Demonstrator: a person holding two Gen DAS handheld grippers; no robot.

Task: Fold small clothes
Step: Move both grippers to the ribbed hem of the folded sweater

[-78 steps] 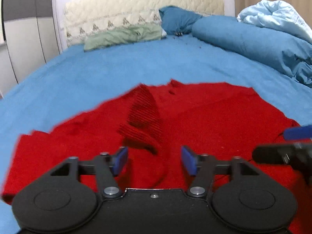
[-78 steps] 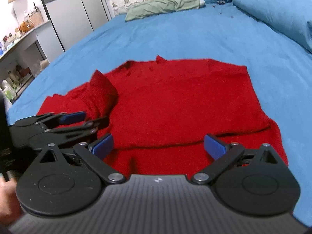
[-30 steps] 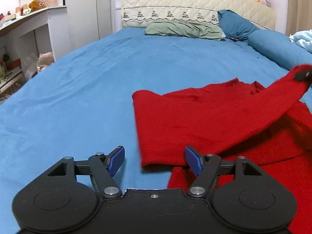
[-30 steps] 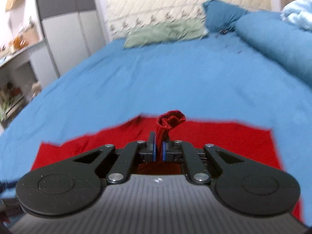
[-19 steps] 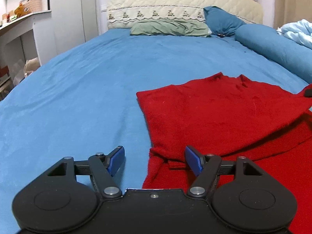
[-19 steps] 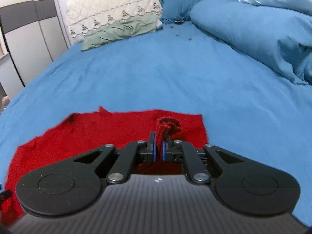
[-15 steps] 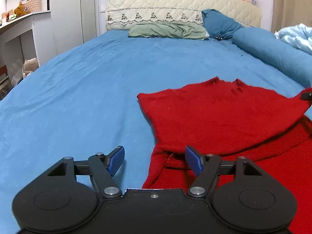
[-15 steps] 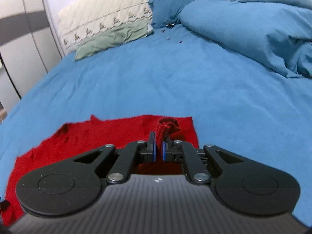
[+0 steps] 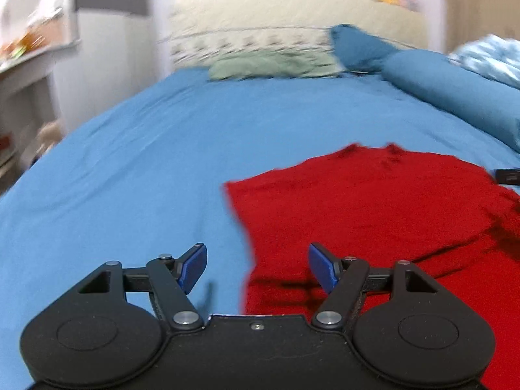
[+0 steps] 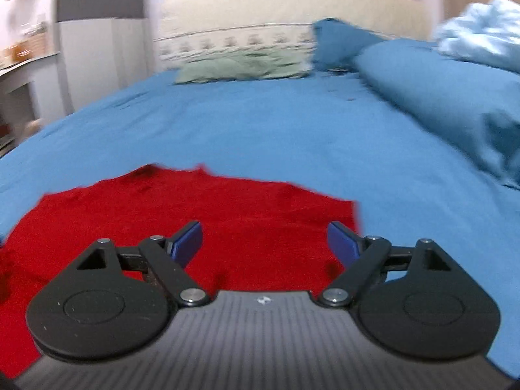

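A red sweater (image 9: pixel 373 214) is lying flat on the blue bed (image 9: pixel 146 169), already looking folded in on itself, with a layer of its own cloth lying across the body. Both grippers are hovering low over its near end, and both are standing wide with nothing between their blue pads.

The left gripper (image 9: pixel 256 265) is straddling the garment's left border: its left fingertip (image 9: pixel 194 266) is hanging over bare sheet, its right one over red knit. From there the cloth is spreading forward and off to the right, its long axis running away toward the headboard (image 9: pixel 292 22), neckline at the far end. The right gripper (image 10: pixel 264 240) is sitting over the opposite side, with the sweater's right edge (image 10: pixel 354 217) passing just beside its right fingertip. So each hand is nearest its own side of the hem, and I judge that whatever fold comes next will turn on catching those two near corners and carrying them up the length of the garment.

The left wrist view is showing what the right one cannot: a dark diagonal crease (image 9: pixel 461 247) where the upper layer ends, and the tip of the other tool (image 9: pixel 507 175) at the frame's edge. The right wrist view is showing the clean right border and the heaped duvet (image 10: pixel 455 91) beyond it. Both views are blurred, so finer wrinkles are hard to make out.
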